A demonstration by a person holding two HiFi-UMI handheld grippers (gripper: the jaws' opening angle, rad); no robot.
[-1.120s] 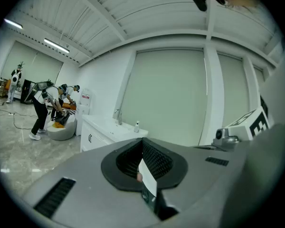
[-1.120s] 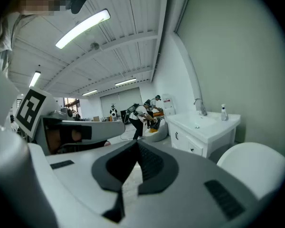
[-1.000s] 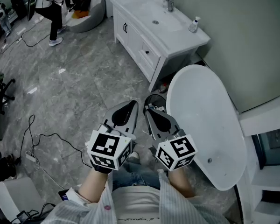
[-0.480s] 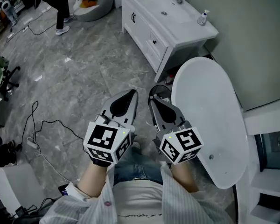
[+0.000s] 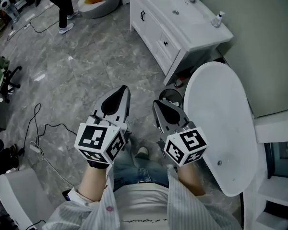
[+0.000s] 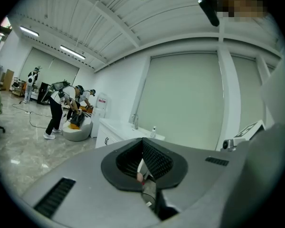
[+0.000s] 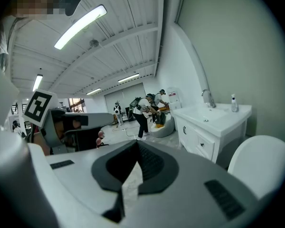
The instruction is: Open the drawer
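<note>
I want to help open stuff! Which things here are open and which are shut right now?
drawer: shut, nothing touching it
cabinet doors: shut
left tool: shut, holding nothing
right tool: shut, holding nothing

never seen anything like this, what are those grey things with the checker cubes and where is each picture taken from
There is no robot here. A person holds a two-jaw gripper in each hand, and each gripper carries a cube with square markers.

The head view comes from a camera on the person's head. It looks down at the left gripper and right gripper over a grey floor.

The other two pictures come from a camera riding on each gripper, looking along its jaws. Both pairs of jaws are together and hold nothing.

Ahead stands a white cabinet with a sink and a drawer, not yet opened. A white oval fixture is at the right. Other people are far behind.
</note>
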